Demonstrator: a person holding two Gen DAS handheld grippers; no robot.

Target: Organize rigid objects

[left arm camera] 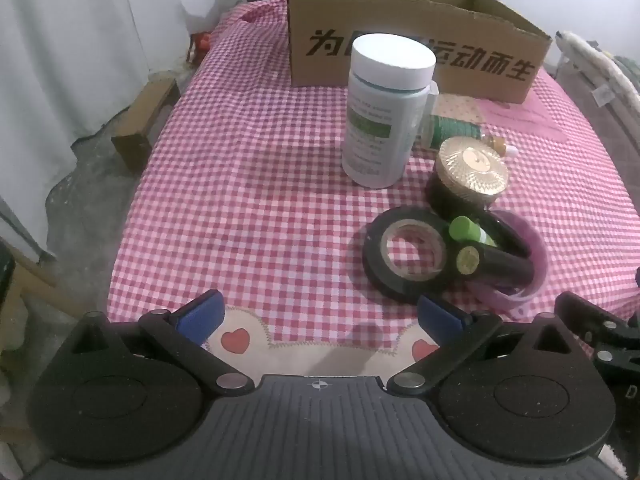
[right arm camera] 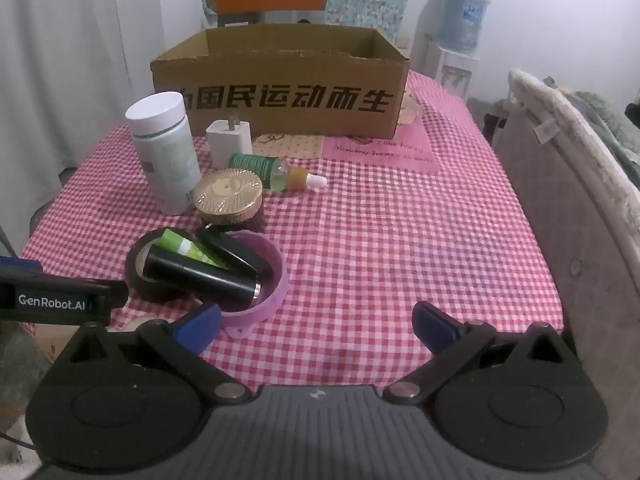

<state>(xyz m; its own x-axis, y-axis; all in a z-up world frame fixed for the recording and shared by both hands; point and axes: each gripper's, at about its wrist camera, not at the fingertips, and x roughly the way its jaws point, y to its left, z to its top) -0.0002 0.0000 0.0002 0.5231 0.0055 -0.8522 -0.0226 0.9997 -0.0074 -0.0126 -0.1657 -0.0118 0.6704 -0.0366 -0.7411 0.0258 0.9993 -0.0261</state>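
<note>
An open cardboard box [left arm camera: 416,60] [right arm camera: 280,100] stands at the far side of the checked table. In front of it stand a white-capped bottle [left arm camera: 380,120] [right arm camera: 166,156], a gold-lidded jar [left arm camera: 470,174] [right arm camera: 228,196], a green dropper bottle [right arm camera: 272,170] lying down, and a white charger plug [right arm camera: 229,140]. A black tape roll [left arm camera: 408,264] [right arm camera: 140,268], a pink ring [right arm camera: 272,276], a black tube [left arm camera: 496,266] [right arm camera: 200,274] and a green tube [left arm camera: 468,232] [right arm camera: 188,248] lie piled together. My left gripper [left arm camera: 320,316] is open and empty near the table's front edge. My right gripper [right arm camera: 316,324] is open and empty, right of the pile.
A red-and-white checked cloth [right arm camera: 380,240] covers the table. A padded chair back [right arm camera: 560,200] stands along the right side. A small cardboard box [left arm camera: 144,120] sits on the floor at left. A water dispenser [right arm camera: 456,40] stands behind at right.
</note>
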